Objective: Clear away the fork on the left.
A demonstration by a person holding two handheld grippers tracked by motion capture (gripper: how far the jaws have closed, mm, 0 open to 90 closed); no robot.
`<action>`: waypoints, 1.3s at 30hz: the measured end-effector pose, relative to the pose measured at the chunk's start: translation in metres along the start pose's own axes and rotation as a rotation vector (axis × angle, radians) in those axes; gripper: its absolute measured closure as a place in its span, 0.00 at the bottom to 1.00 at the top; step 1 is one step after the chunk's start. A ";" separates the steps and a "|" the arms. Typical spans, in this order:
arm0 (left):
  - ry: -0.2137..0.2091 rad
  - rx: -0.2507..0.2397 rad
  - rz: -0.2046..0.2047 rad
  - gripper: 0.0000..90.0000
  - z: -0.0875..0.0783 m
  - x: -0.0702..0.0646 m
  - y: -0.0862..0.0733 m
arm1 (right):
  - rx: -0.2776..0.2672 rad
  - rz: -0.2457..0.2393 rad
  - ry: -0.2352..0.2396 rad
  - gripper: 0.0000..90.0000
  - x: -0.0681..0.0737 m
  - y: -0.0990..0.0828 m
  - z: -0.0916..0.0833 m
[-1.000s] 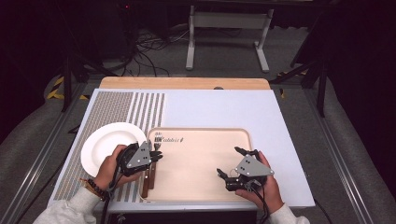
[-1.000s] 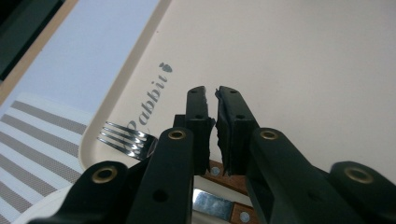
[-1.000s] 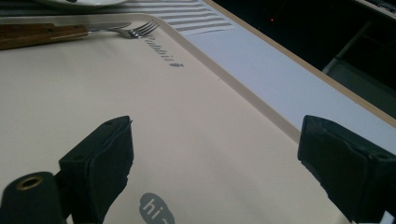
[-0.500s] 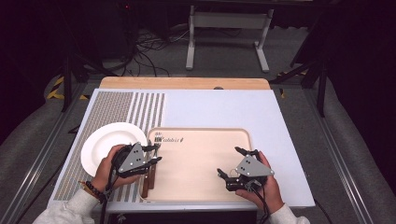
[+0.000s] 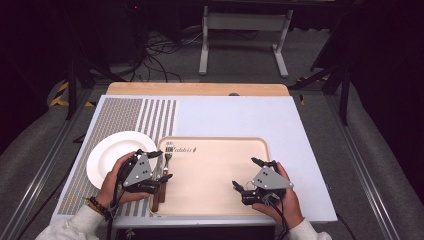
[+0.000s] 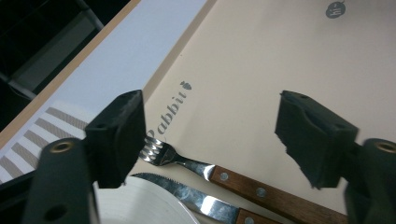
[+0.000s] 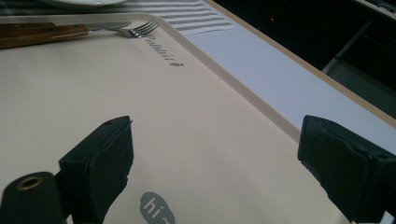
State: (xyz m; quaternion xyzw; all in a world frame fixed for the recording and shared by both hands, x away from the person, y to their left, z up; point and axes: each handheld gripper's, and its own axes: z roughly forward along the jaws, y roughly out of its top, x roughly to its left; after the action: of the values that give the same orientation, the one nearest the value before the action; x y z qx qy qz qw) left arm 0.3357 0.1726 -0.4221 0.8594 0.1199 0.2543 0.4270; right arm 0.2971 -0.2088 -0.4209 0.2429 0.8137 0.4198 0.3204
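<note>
A fork [image 6: 161,154] and a knife [image 6: 187,193], both with wooden handles, lie side by side on the left edge of a beige tray [image 5: 215,170]. My left gripper [image 5: 161,165] hovers just over them. Its jaws have just been opening and now stand wide apart with nothing pressed between them [image 6: 215,130]. In the high view the fork [image 5: 168,159] pokes out past the gripper. My right gripper [image 5: 246,173] rests open over the tray's right half, jaws wide [image 7: 215,154] above bare tray. From there the fork [image 7: 135,29] lies far off.
A white plate [image 5: 112,152] sits left of the tray on a striped mat [image 5: 120,115]; its rim [image 6: 140,205] touches the knife's side. The tray [image 7: 196,93] lies on a white board [image 5: 240,117]. Dark floor, cables and a stand lie beyond the table.
The left gripper's jaws have spread from shut to wide open over the cutlery, and that hand has shifted slightly. The right hand has kept still.
</note>
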 end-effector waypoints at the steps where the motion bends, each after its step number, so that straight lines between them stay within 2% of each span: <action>1: 0.000 -0.001 -0.010 0.18 0.000 -0.001 -0.001 | 0.000 0.000 0.000 0.13 0.000 0.000 0.000; 3: -0.007 -0.010 -0.026 0.10 -0.001 -0.001 -0.002 | -0.001 0.000 0.001 0.13 0.000 0.000 0.000; 9: -0.014 -0.050 -0.055 0.06 -0.005 -0.002 -0.004 | -0.001 0.000 -0.001 0.13 0.000 0.000 -0.001; 14: -0.020 -0.060 -0.044 0.04 -0.009 -0.003 -0.005 | -0.003 0.002 -0.001 0.13 0.000 0.000 -0.001; 18: -0.009 -0.056 -0.020 0.03 -0.013 -0.005 -0.006 | -0.006 0.002 -0.005 0.13 -0.001 0.000 -0.001; 23: 0.019 -0.060 -0.013 0.05 -0.020 -0.006 -0.009 | -0.010 -0.001 -0.008 0.13 0.000 0.001 -0.002; 28: 0.045 -0.057 -0.018 0.05 -0.027 -0.005 -0.014 | -0.017 -0.002 -0.010 0.13 0.000 0.001 -0.003; 39: 0.075 -0.047 -0.030 0.06 -0.038 -0.004 -0.026 | -0.026 -0.002 -0.018 0.13 -0.001 0.002 -0.003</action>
State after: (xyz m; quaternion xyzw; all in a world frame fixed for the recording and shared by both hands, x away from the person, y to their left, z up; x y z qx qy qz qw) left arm 0.3119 0.2120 -0.4246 0.8371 0.1426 0.2825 0.4462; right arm 0.2957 -0.2099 -0.4177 0.2415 0.8055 0.4279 0.3313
